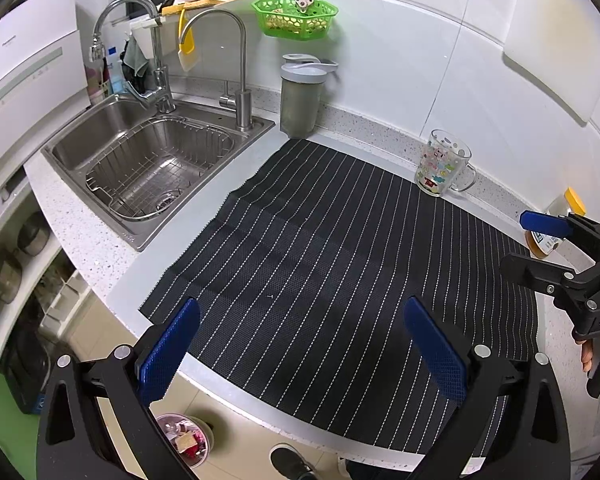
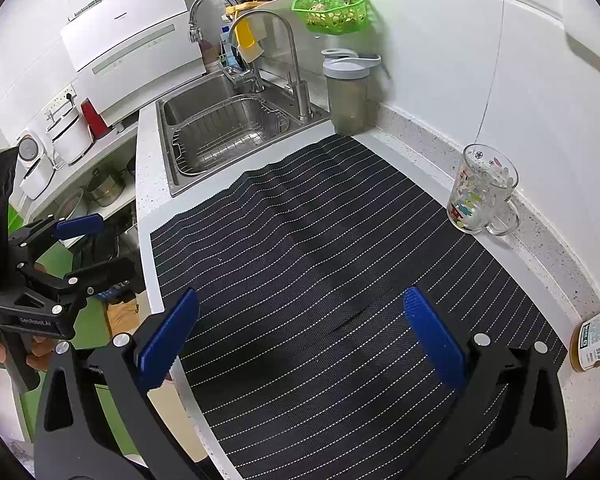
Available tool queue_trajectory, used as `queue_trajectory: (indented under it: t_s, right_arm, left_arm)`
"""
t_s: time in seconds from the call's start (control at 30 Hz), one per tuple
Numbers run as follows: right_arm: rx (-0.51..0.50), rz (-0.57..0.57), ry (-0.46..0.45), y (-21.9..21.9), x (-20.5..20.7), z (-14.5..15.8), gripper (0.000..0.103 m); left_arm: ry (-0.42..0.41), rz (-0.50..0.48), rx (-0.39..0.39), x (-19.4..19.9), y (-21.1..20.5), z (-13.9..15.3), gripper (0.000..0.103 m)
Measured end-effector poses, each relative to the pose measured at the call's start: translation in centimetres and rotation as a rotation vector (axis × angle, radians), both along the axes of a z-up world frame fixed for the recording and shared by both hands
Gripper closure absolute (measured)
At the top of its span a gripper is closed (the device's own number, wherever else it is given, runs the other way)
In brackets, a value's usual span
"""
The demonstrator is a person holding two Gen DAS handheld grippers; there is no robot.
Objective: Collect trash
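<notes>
While both of your grippers hang above the striped mat [image 1: 320, 240], neither has anything in it: the left gripper [image 1: 302, 350] has its blue pads spread wide with bare mat between them, and the right gripper [image 2: 302, 344] stands just as wide and just as empty. You hold them high and back from the counter edge, which I judge gives each camera a broad look at the worktop.

No loose scrap shows on the mat. The trash you can see sits in the small bin [image 1: 186, 438] on the floor below the counter edge, near your shoe [image 1: 290, 462]; it already holds wrappers, so I take it as the drop point, kept within reach of your left side.

The glass mug [image 2: 482, 190] stands upright at the mat's far edge by the wall, and the lidded shaker [image 2: 348, 94] stands beside the sink [image 2: 172, 168]; both look like kept things, not rubbish. The small labelled jar [image 2: 594, 340] stands on the counter just off the mat's right edge, and I cannot tell whether it counts as trash.
</notes>
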State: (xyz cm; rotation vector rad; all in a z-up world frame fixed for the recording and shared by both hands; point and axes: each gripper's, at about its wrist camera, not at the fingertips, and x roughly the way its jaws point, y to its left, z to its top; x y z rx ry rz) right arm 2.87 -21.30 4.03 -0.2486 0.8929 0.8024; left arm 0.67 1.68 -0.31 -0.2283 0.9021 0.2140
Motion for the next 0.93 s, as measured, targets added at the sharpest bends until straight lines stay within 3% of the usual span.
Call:
queue_trajectory:
  t_s: [0.93]
  right_arm:
    - [0.003, 0.012, 0.006, 0.21, -0.34, 0.00, 0.003]
  left_arm:
    - [0.017, 0.008, -0.021, 0.24, 0.01, -0.16, 0.006]
